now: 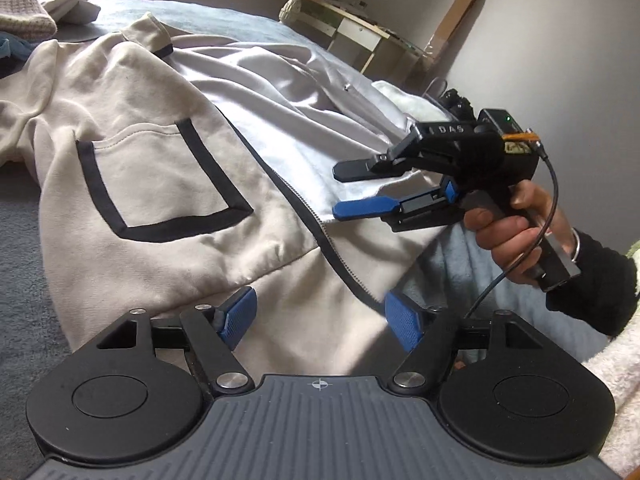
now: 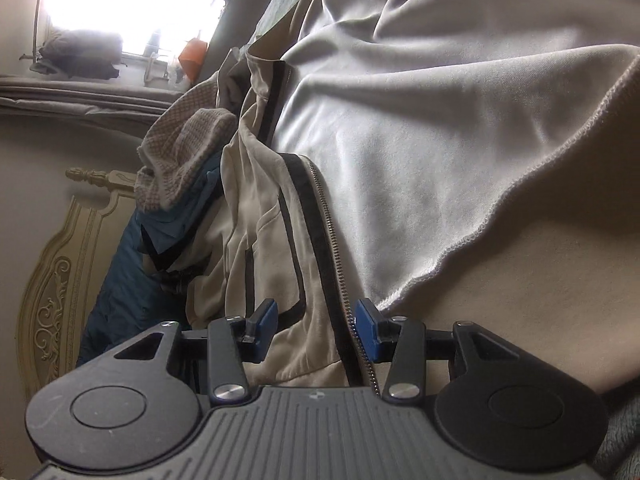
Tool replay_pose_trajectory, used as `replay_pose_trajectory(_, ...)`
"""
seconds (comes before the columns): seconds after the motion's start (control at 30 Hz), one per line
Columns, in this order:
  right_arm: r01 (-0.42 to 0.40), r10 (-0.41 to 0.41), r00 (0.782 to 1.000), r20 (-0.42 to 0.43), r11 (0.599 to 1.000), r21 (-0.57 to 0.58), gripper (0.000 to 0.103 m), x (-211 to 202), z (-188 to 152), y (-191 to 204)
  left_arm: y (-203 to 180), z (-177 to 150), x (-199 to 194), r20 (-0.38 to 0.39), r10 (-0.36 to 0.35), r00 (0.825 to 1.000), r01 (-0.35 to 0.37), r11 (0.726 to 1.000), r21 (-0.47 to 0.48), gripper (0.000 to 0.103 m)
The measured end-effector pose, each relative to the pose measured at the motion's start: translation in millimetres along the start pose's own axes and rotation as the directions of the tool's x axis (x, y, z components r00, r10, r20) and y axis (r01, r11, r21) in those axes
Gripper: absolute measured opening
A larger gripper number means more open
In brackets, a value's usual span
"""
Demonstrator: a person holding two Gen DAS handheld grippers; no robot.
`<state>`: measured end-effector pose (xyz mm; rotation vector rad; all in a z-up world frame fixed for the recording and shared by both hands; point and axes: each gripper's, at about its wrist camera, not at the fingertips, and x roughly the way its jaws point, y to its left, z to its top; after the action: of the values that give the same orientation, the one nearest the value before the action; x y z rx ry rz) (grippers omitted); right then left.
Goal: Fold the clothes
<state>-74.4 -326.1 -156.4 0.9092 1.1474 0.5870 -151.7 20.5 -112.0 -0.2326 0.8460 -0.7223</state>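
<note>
I had the cream zip-up jacket (image 1: 168, 168) spread open on the bed ahead of both tools, its hem just in front of my left gripper (image 1: 320, 316). That gripper's blue pads stood wide apart over the zipper edge (image 1: 320, 236), holding nothing. To its right, the right gripper (image 1: 340, 190) hung above the pale lining, jaws parted, empty; whether its lower finger brushed the cloth I could not tell. Grey blanket (image 1: 24, 264) lay free to the left; a pile of clothes (image 2: 180, 168) crowded the far side.
</note>
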Motion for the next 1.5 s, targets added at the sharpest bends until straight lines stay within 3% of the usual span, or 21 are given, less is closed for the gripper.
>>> replay_pose_trajectory(0.13,0.056,-0.058,0.998,-0.036,0.997,-0.054,0.046,2.6,-11.6,6.5,18.0,4.5,-38.2,0.057,0.072,0.996,-0.068,0.995,-0.075,0.071)
replay_pose_trajectory(0.3,0.122,-0.132,0.988,-0.075,0.985,-0.124,0.045,5.8,-26.0,14.6,52.2,-10.3,-69.3,0.099,0.199,0.975,-0.163,0.943,-0.290,0.068)
replay_pose_trajectory(0.47,0.195,-0.217,0.973,-0.076,0.954,-0.226,0.039,14.3,-35.1,29.0,65.6,-29.4,-62.6,0.050,0.193,0.980,-0.159,0.908,-0.388,0.060)
replay_pose_trajectory(0.53,0.226,-0.253,0.965,-0.064,0.934,-0.277,0.039,17.9,-38.6,36.2,67.2,-34.2,-54.7,0.029,0.183,0.983,-0.157,0.905,-0.395,0.060)
replay_pose_trajectory(0.67,0.270,-0.303,0.952,-0.036,0.892,-0.361,0.014,22.7,-46.7,49.1,68.4,-40.3,-43.6,0.006,0.168,0.986,-0.153,0.909,-0.388,0.056)
replay_pose_trajectory(0.73,0.277,-0.308,0.951,-0.018,0.879,-0.389,0.009,22.0,-51.1,54.9,67.9,-39.7,-43.4,0.008,0.165,0.986,-0.150,0.913,-0.379,0.053)
replay_pose_trajectory(0.9,0.311,-0.303,0.949,0.094,0.831,-0.461,0.008,11.5,-52.4,81.0,65.2,-36.9,-43.2,0.025,0.168,0.986,-0.148,0.920,-0.362,0.052)
replay_pose_trajectory(1.0,0.360,-0.323,0.933,0.161,0.792,-0.493,0.008,8.5,-47.4,90.3,63.2,-35.9,-41.2,0.027,0.170,0.985,-0.150,0.925,-0.349,0.052)
replay_pose_trajectory(1.27,0.417,-0.391,0.907,0.158,0.774,-0.476,0.008,18.6,-51.6,69.5,62.0,-38.8,-36.9,0.002,0.141,0.990,-0.131,0.926,-0.355,0.054)
replay_pose_trajectory(1.5,0.440,-0.405,0.895,0.188,0.730,-0.522,0.008,18.3,-57.5,70.5,53.7,-38.0,-26.9,-0.033,0.163,0.986,-0.166,0.943,-0.288,0.052)
